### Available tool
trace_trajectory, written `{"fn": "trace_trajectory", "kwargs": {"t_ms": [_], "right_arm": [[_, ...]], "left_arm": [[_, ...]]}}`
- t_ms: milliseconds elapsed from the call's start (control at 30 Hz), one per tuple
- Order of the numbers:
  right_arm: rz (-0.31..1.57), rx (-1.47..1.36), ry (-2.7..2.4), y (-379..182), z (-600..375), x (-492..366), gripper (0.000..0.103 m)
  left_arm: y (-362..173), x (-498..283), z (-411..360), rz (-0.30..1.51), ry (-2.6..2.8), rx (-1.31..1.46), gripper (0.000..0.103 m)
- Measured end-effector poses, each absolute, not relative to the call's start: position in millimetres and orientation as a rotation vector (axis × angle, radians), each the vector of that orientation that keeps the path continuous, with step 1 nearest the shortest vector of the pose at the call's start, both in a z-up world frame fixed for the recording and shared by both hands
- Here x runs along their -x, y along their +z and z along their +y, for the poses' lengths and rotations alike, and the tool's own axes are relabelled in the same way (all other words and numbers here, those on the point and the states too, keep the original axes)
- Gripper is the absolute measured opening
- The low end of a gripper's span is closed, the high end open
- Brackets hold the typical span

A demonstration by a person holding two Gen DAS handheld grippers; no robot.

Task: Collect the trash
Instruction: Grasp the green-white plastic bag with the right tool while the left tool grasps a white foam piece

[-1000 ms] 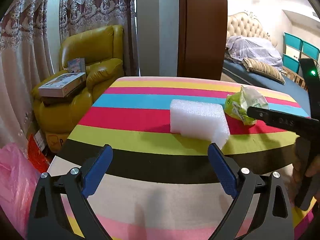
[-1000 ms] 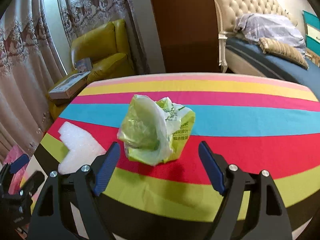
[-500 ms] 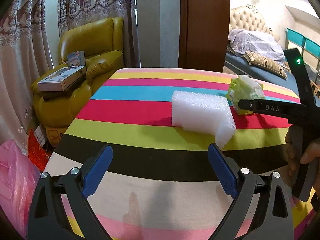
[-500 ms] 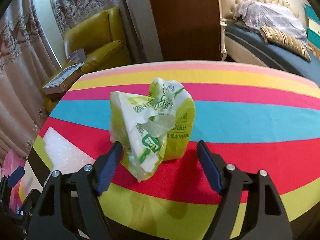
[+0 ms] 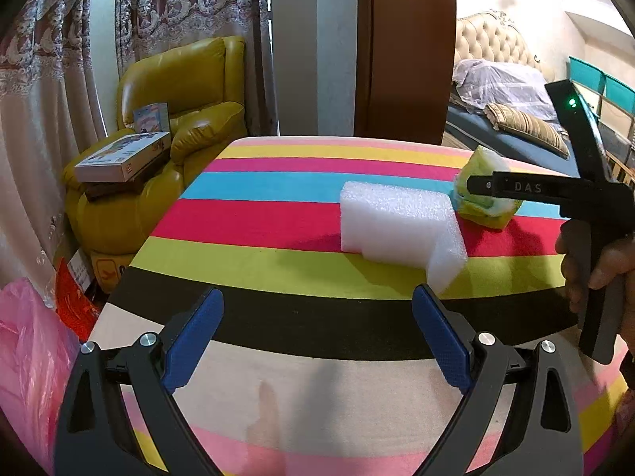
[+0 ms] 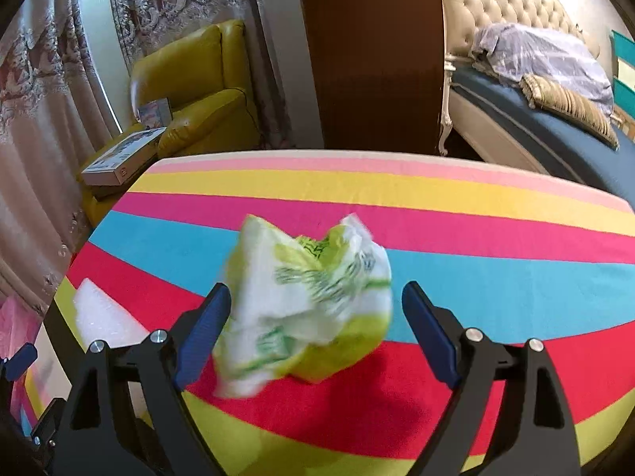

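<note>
Crumpled green-and-white wrapper (image 6: 307,309), the piece of trash nearest to being collected, lies on the red and blue stripes of the tabletop (image 6: 496,238). A second ago it sat ahead of the right gripper (image 6: 315,329), beyond the blue fingertips; now it fills the gap between them, so the gripper has advanced until the wrapper is bracketed. The wrapper's left edge looks to be at or just beside the left finger (image 6: 202,327), though blur makes contact hard to judge, and there is clear space between it and the right finger. The fingers are opening at this moment, with the wrapper between them and not clamped. That suggests the person is widening the span to take in the whole bundle before squeezing, so the approach looks nearly finished and the grasp itself is not yet done.

From the left wrist view the same wrapper (image 5: 486,198) shows partly behind the right gripper's arm, just beyond the white foam block (image 5: 397,230), a second likely piece of trash on the red and lime stripes. The block sits in much the same spot as a second ago. The left gripper (image 5: 317,331) has kept still, its fingers spread wide and empty, short of the block with one corner near its right fingertip. A pink plastic bag (image 5: 27,357) hangs beside the tabletop's left edge, perhaps where the trash is meant to go.
</note>
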State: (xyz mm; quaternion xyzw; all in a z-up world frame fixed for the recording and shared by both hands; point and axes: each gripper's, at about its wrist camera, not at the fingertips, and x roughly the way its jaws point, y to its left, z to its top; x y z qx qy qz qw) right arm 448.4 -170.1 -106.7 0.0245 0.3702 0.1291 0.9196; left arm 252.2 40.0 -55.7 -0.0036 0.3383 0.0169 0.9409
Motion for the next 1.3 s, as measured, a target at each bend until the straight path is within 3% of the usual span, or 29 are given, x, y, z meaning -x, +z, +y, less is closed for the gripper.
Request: {"fn": "trace_trajectory", "kwargs": {"t_ms": [33, 67, 167, 267, 767, 1300], "right_arm": [[0.767, -0.052, 0.271, -109, -170, -449, 0.080], [0.781, -0.067, 0.297, -111, -170, -449, 0.064], [0.763, -0.062, 0.293, -108, -171, -444, 0.030], [0.727, -0.048, 0.292, -102, -173, -430, 0.021], [0.630, -0.089, 0.140, -103, -233, -295, 0.017], [0.608, -0.162, 0.082, -104, -256, -286, 0.017]], "left_arm": [[-56, -252, 39, 0.691, 0.035, 0.006, 0.090], [-56, -252, 39, 0.692, 0.035, 0.003, 0.090], [-56, -253, 36, 0.694, 0.033, -0.006, 0.090], [-57, -254, 36, 0.699, 0.035, -0.007, 0.090], [-56, -258, 24, 0.702, 0.028, -0.035, 0.090], [-56, -336, -21, 0.776, 0.008, 0.178, 0.090]]}}
